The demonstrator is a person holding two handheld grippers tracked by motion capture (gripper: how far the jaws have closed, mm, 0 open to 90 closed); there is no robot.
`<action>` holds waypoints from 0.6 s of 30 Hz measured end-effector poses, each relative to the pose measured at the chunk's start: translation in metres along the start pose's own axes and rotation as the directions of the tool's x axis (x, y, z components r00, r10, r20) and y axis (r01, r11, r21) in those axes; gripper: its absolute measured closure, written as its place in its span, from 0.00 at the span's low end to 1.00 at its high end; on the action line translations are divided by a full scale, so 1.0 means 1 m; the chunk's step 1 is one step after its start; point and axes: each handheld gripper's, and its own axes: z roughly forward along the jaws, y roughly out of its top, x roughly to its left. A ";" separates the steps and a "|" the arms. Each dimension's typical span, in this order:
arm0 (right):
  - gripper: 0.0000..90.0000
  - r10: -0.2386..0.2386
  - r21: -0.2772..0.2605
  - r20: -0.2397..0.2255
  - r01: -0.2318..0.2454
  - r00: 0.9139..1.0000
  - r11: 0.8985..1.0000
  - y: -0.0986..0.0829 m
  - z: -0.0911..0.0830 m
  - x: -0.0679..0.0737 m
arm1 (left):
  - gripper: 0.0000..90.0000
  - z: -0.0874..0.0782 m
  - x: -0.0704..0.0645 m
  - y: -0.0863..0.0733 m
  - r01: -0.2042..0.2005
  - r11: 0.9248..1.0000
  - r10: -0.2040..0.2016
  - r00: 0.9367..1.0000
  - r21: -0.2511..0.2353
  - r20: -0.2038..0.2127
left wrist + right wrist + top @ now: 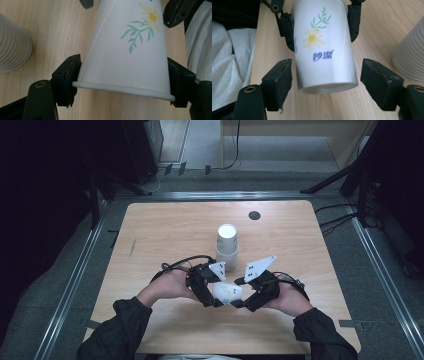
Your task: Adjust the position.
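Note:
A white paper cup (227, 292) printed with a daisy lies on its side just above the wooden table (165, 230), between my two grippers. My left gripper (212, 295) is shut on the cup (127, 50) near its rolled rim, one pad pressed on each side. My right gripper (327, 82) is open around the base of the cup (324, 50), with a gap on both sides. The left gripper's fingers (287, 27) show at the far end of the cup. A stack of white ribbed cups (227, 245) stands upside down just behind the grippers.
A small dark round hole (254, 215) sits near the table's far edge. The stack of cups (412, 57) is close to the right gripper's side. Pale cloth (232, 55) lies past the table's near edge. Metal rails run along the floor on both sides.

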 end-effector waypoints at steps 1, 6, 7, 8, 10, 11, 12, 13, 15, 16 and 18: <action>0.29 -0.005 0.005 -0.003 0.005 1.000 1.000 0.000 0.002 0.000 | 0.28 0.001 -0.001 0.000 -0.004 1.000 0.004 1.000 0.005 0.000; 0.31 -0.028 0.035 -0.008 0.028 1.000 0.999 0.002 0.012 0.001 | 0.28 0.003 -0.002 0.002 0.000 1.000 0.000 1.000 0.002 0.002; 0.32 -0.028 0.040 -0.002 0.028 1.000 0.999 0.003 0.013 0.002 | 0.28 0.003 -0.002 0.001 -0.001 1.000 0.001 1.000 0.003 -0.002; 0.35 -0.034 0.038 -0.004 0.034 0.999 0.999 0.003 0.014 0.002 | 0.28 0.003 -0.002 0.001 -0.003 1.000 0.003 1.000 0.005 -0.004; 0.37 -0.030 0.041 -0.009 0.031 0.999 0.999 0.004 0.014 0.003 | 0.28 0.003 -0.001 0.001 0.000 1.000 0.000 1.000 0.001 0.001; 0.38 -0.033 0.038 -0.010 0.034 0.999 0.999 0.004 0.013 0.002 | 0.28 0.003 -0.001 0.001 0.001 1.000 -0.001 1.000 -0.001 0.003; 0.38 -0.032 0.039 -0.008 0.032 0.999 0.999 0.004 0.013 0.002 | 0.28 0.002 -0.001 0.001 0.001 1.000 -0.001 1.000 -0.005 0.000; 0.38 -0.032 0.039 -0.006 0.033 0.999 0.999 0.004 0.012 0.002 | 0.28 0.002 0.000 0.001 0.001 1.000 -0.001 1.000 -0.009 0.002; 0.38 -0.032 0.039 -0.004 0.032 0.999 0.999 0.004 0.011 0.002 | 0.26 0.002 0.000 0.001 0.005 1.000 -0.005 1.000 -0.013 -0.001; 0.38 -0.038 0.037 -0.002 0.038 0.999 0.999 0.005 0.010 0.002 | 0.26 0.001 -0.001 0.000 0.016 1.000 -0.016 1.000 -0.021 -0.003; 0.38 -0.035 0.034 -0.005 0.036 0.999 0.999 0.005 0.010 0.002 | 0.25 0.001 0.000 0.000 0.011 1.000 -0.012 1.000 -0.025 -0.009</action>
